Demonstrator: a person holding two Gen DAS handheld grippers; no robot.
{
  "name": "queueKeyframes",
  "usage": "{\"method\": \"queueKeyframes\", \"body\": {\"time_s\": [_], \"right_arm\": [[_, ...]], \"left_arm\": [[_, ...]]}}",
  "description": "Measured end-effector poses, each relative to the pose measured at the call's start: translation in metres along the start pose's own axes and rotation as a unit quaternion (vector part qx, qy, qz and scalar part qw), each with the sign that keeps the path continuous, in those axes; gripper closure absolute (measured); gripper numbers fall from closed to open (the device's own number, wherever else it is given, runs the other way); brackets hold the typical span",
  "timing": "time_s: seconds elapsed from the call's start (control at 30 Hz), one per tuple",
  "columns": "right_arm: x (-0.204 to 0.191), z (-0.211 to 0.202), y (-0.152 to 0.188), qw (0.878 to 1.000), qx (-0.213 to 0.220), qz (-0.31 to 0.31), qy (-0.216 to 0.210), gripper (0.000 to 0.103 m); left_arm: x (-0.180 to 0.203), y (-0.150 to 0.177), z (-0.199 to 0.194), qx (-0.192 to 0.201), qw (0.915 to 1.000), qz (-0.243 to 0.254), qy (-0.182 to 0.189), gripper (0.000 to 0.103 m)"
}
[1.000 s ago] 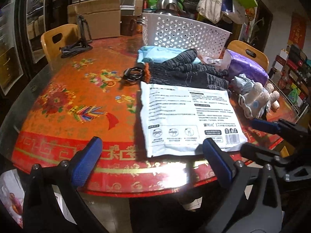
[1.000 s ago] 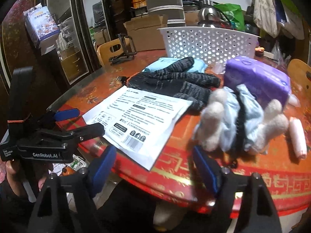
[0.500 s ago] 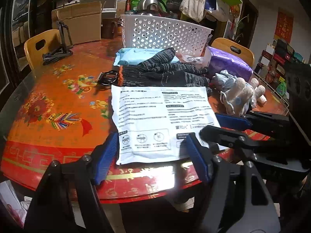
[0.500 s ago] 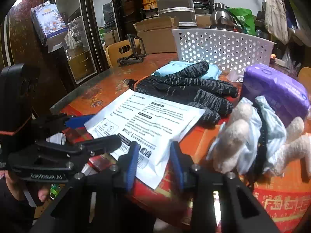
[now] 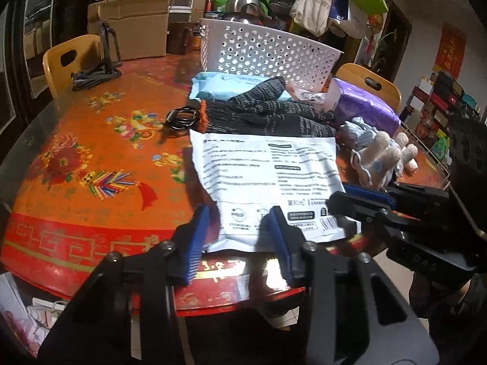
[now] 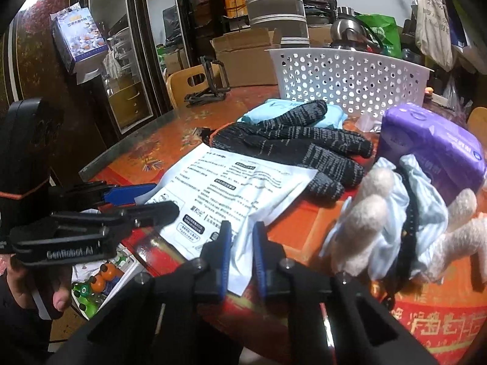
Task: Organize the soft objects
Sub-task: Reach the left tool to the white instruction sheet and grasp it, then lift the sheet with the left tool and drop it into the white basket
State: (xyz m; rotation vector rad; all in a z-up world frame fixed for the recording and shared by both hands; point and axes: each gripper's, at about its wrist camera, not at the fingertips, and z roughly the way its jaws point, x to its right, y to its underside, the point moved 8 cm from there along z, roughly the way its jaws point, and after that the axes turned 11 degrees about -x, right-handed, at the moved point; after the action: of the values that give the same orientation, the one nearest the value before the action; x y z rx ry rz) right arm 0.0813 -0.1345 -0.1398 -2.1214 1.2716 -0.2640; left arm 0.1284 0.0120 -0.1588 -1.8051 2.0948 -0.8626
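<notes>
Two grippers work the white printed pouch (image 5: 268, 179), which lies flat at the near edge of the bench (image 5: 91, 158), its near corners overhanging the rim. My left gripper (image 5: 240, 237) straddles the pouch's near-left edge; its jaws have just been closing, and I cannot tell whether the blue pads (image 5: 197, 237) press the pouch yet. My right gripper (image 6: 240, 255) sits at the pouch's near-right corner (image 6: 243, 243); its jaws have just been closing to a narrow gap with the corner between them, and I cannot tell whether the pads touch it.

Behind the pouch, touching its far edge, lie dark knitted gloves (image 5: 268, 112), partly on a light blue pack (image 5: 219, 82). To the right sits a bundle of pale cloth and cream fuzzy gloves (image 6: 395, 222), with a purple tissue pack (image 6: 432, 146) just behind it. A white perforated basket (image 5: 268, 54) stands at the far side. A black folding stand (image 5: 100, 70) stands well apart at the left.
</notes>
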Motion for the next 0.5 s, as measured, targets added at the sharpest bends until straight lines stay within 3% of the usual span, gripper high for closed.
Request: {"method": "queueKeyframes", "body": {"time_s": [0.23,0.4,0.5], "right_arm": [[-0.001,0.0,0.002,1.0,0.002,-0.008,0.004,0.09],[0.0,0.0,0.003,1.0,0.001,-0.006,0.0,0.09],[0.0,-0.001,0.004,1.0,0.0,-0.005,0.0,0.09]], "left_arm": [[-0.008,-0.004,0.001,-0.006,0.9999,-0.013,-0.008,0.071],[-0.022,-0.003,0.001,-0.006,0.9993,-0.027,-0.024,0.099],[-0.024,-0.002,0.0,-0.005,0.9991,-0.025,-0.033,0.101]]}}
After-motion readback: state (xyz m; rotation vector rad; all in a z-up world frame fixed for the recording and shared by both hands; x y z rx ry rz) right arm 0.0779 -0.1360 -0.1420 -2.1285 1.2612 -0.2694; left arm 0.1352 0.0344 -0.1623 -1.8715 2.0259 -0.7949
